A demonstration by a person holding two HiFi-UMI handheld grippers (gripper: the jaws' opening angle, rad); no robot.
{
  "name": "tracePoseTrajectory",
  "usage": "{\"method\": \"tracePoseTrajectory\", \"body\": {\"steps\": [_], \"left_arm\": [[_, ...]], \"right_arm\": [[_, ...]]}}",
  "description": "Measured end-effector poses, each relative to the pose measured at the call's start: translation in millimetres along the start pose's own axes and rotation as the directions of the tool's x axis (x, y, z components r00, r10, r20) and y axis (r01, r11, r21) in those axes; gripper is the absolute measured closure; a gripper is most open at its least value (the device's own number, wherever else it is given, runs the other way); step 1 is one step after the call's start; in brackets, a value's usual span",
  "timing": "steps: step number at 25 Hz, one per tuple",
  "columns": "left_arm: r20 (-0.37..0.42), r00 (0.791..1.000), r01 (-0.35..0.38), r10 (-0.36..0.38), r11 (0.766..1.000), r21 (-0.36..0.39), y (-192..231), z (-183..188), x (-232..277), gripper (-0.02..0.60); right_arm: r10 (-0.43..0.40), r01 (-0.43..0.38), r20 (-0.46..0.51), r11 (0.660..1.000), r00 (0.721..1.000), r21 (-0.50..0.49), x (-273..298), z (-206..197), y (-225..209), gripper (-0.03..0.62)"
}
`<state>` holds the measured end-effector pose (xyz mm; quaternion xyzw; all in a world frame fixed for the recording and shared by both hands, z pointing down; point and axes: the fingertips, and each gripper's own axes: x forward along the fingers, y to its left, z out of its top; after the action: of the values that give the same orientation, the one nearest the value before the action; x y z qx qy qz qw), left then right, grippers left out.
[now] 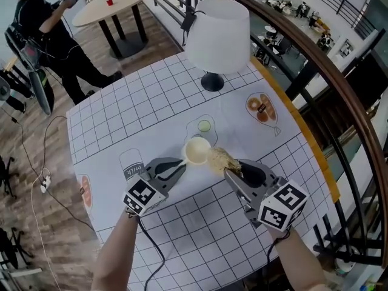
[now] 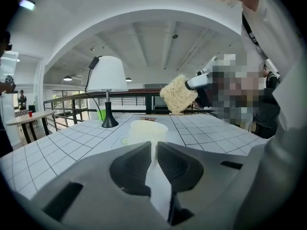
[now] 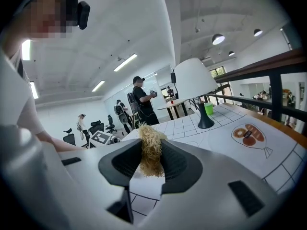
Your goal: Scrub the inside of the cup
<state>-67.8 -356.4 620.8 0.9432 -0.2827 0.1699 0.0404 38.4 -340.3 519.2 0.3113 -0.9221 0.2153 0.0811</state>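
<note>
A cream cup (image 1: 197,151) stands upright on the checked tablecloth (image 1: 121,114), near the table's middle. My left gripper (image 1: 182,164) reaches it from the left. In the left gripper view the cup (image 2: 148,130) sits right at the tips, and the left gripper (image 2: 154,147) has its jaws drawn to a narrow gap with a pale part of the cup's near side pinched between them. My right gripper (image 1: 230,171) is shut on a straw-coloured scrubber (image 1: 221,159), whose head hangs just right of the cup's rim. The scrubber (image 3: 151,147) fills the right gripper (image 3: 151,159).
A white-shaded lamp (image 1: 217,35) on a black base stands behind the cup. A small green cup (image 1: 204,126) sits between them. A dark railing (image 1: 339,83) runs past the table's right edge. A person (image 1: 45,35) stands at the far left by a round table (image 1: 112,5).
</note>
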Motion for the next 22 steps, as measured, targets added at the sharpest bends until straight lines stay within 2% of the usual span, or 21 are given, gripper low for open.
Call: {"method": "tracePoseTrajectory", "body": {"steps": [4,6,10,13,18,22], "left_arm": [[0.021,1.000,-0.018,0.020,0.997,-0.078,-22,-1,-5,0.528],[0.023,0.999,-0.031,0.034,0.994,-0.107,-31,-4,-6,0.528],[0.034,0.997,-0.059,0.064,0.988,-0.142,-34,-12,-8,0.528],[0.040,0.996,-0.068,0.075,0.986,-0.152,-33,-16,-12,0.528],[0.036,0.996,-0.072,0.078,0.986,-0.149,-35,-14,-13,0.528],[0.066,0.994,-0.075,0.085,0.985,-0.153,-33,-17,-13,0.528]], "right_arm": [[0.025,-0.027,-0.079,0.999,0.997,-0.030,3,-7,12,0.482],[0.033,-0.043,-0.154,0.997,0.987,-0.065,11,-16,15,0.483],[0.045,-0.099,-0.343,0.985,0.938,-0.144,37,-27,13,0.484],[0.033,-0.159,-0.475,0.960,0.879,-0.229,58,-27,12,0.484],[-0.010,-0.289,-0.685,0.902,0.728,-0.320,84,-46,16,0.484],[-0.066,-0.315,-0.746,0.879,0.663,-0.357,102,-65,7,0.484]]}}
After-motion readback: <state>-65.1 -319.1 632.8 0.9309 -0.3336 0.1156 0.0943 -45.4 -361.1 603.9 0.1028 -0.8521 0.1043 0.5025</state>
